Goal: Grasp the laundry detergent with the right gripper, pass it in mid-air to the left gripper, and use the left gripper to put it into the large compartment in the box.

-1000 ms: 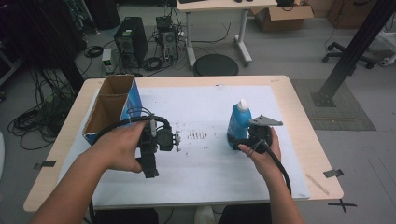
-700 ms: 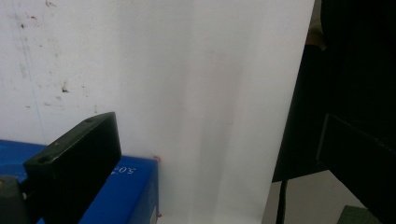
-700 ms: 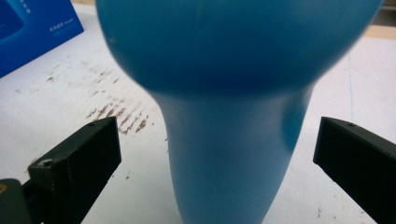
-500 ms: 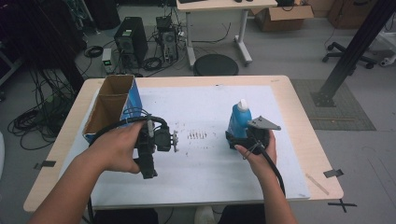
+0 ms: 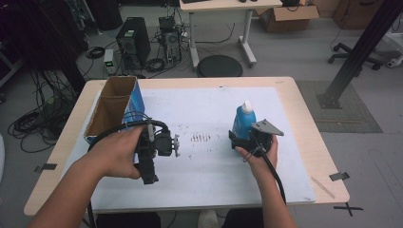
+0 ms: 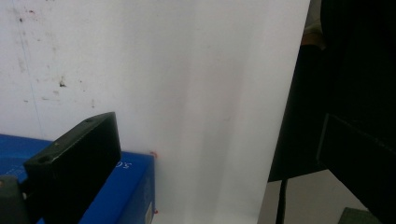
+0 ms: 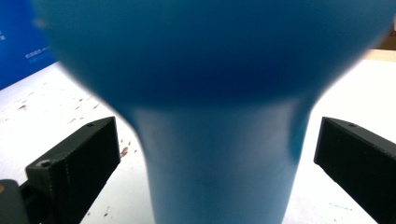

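Right gripper view puts the blue bottle [image 7: 219, 140] upright between my right claw [image 7: 219, 158] jaws, spread wide, untouched; my left claw's [image 5: 154, 147] opening I cannot tell.

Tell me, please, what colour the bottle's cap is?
White, on the blue bottle; clearest in the high view.

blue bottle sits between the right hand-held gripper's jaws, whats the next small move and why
Probably close the right hand-held gripper on the blue bottle. In the right gripper view the bottle's narrow lower body stands between the two jaws with a gap on each side, so nothing holds it yet. The high view shows the bottle upright on the white mat, already lined up.
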`<state>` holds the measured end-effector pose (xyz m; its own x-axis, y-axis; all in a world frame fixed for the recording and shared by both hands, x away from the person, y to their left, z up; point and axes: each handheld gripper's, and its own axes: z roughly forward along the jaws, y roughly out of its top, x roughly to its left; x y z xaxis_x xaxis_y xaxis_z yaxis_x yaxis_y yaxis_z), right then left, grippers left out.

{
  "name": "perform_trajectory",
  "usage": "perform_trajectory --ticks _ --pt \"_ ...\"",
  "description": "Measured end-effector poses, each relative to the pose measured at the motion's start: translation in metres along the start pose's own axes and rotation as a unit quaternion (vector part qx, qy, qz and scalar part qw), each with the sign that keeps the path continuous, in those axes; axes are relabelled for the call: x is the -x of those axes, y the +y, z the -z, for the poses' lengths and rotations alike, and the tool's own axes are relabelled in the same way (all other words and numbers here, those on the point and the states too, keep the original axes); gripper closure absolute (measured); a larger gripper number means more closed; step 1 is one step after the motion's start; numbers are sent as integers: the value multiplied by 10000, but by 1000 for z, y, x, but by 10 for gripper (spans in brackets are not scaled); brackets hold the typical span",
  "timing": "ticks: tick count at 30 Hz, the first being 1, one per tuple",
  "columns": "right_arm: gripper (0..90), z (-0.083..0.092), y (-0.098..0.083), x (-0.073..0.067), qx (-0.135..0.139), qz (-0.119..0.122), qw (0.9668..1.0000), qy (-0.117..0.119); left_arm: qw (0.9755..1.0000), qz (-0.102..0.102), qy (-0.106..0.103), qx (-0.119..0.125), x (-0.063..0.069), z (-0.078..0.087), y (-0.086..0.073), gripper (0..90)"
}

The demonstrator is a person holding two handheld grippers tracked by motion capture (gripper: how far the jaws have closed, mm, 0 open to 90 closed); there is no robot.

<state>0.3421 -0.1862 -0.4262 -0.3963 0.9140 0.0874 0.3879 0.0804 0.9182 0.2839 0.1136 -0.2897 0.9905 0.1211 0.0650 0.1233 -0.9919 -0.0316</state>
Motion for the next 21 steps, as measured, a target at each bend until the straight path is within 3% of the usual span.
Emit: perform_trajectory --ticks 9,21 --pt "5 -4 -5 -3 114 109 9998 -157 10000 -4 4 -2 1 0 0 2" --pt "56 -7 -11 -5 181 29 9996 -210 10000 -20 5 9 0 0 0 2"
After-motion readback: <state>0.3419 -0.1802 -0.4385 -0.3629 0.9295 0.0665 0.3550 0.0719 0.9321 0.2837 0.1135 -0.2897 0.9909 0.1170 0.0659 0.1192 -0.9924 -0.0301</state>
